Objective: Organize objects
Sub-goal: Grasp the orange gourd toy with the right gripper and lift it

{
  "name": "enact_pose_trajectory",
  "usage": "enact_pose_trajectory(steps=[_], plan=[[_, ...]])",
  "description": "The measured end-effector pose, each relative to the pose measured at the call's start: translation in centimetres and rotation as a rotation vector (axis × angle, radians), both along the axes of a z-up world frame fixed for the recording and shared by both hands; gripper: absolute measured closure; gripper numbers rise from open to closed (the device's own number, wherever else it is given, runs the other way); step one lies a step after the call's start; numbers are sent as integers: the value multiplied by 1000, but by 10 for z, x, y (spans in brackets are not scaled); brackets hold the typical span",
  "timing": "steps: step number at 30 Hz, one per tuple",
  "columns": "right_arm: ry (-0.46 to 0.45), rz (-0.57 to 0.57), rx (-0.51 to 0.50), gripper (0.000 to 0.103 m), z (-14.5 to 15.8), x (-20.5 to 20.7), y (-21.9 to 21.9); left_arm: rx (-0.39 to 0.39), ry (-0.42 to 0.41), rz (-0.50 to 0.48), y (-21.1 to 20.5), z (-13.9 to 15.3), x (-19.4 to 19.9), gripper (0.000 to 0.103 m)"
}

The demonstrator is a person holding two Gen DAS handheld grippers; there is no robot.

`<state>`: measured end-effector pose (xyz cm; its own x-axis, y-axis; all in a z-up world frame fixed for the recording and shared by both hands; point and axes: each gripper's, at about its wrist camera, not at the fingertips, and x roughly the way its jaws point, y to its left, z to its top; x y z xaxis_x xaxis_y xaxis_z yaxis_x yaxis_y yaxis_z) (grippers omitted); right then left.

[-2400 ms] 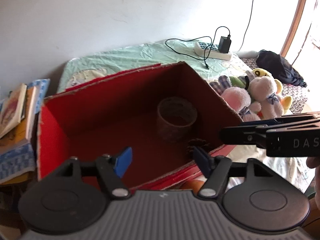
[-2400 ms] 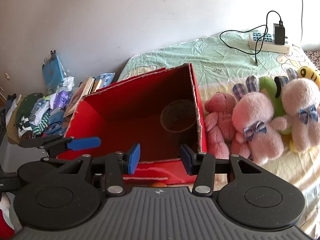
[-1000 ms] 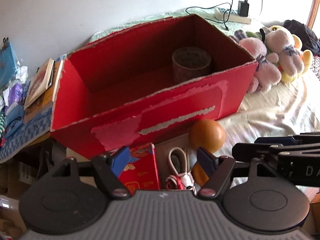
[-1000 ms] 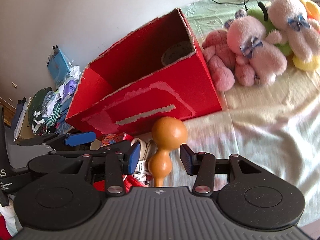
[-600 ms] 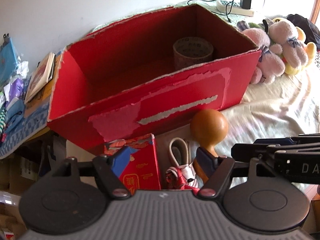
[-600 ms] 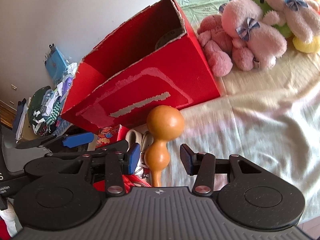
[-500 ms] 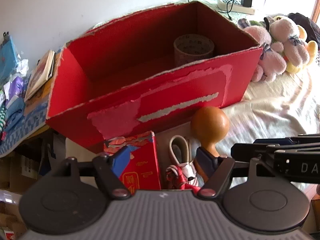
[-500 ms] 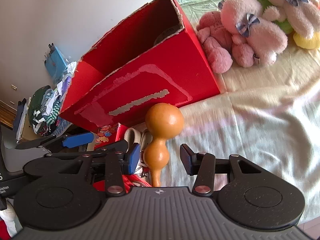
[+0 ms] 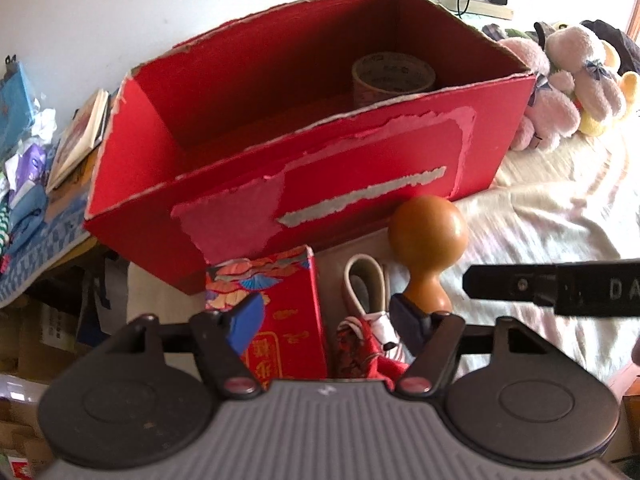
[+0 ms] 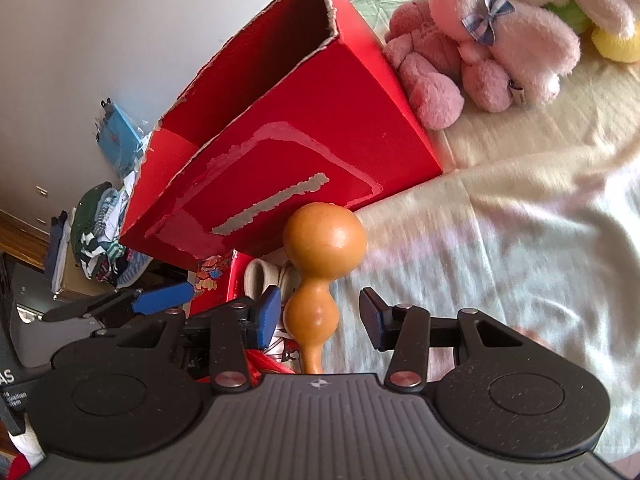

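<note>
A big red cardboard box (image 9: pixel 320 184) stands open on the bed, with a roll of tape (image 9: pixel 394 76) inside it. In front of it lie an orange gourd (image 9: pixel 428 236), a small red patterned packet (image 9: pixel 288 320), a white looped strap (image 9: pixel 364 284) and some red cloth (image 9: pixel 360 356). My left gripper (image 9: pixel 326 316) is open, low over the packet and strap. In the right wrist view my right gripper (image 10: pixel 320 314) is open, its fingers on either side of the small bulb of the gourd (image 10: pixel 324 240), and the left pad is very close to it. The box (image 10: pixel 304 140) stands just behind.
Pink plush toys (image 10: pixel 500 48) sit to the right of the box on the pale bedsheet (image 10: pixel 520 240). A power strip with a charger (image 9: pixel 476 0) lies behind. Books (image 9: pixel 80 136) and piled clothes (image 10: pixel 100 232) are to the left, past the bed's edge.
Both grippers have drawn back from over the box and dropped to the items in front of it. The right gripper has closed in until the gourd's small bulb lies between its fingers.
</note>
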<state>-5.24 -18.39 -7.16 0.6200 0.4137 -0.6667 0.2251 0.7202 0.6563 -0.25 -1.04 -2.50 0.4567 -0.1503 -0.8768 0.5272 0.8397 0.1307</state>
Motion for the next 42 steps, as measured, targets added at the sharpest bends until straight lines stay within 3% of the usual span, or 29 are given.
enact_pose_trajectory(steps=[8,16,23,32,38,42], plan=[[10,-3,41,56,-10,8,-6,-156,68,-63,12,6,-6,44],[29,2,76,58,-22,23,-12,-242,96,-174,-7,2,-14,49],[21,37,126,57,-31,29,-9,-221,130,-214,-24,-14,-8,52],[24,68,165,56,-44,30,-4,-206,161,-175,-28,-35,12,50],[51,48,208,69,-49,26,-19,-197,162,-197,-33,-34,10,55],[48,37,198,73,-42,14,-35,-226,187,-225,-40,-29,6,57]])
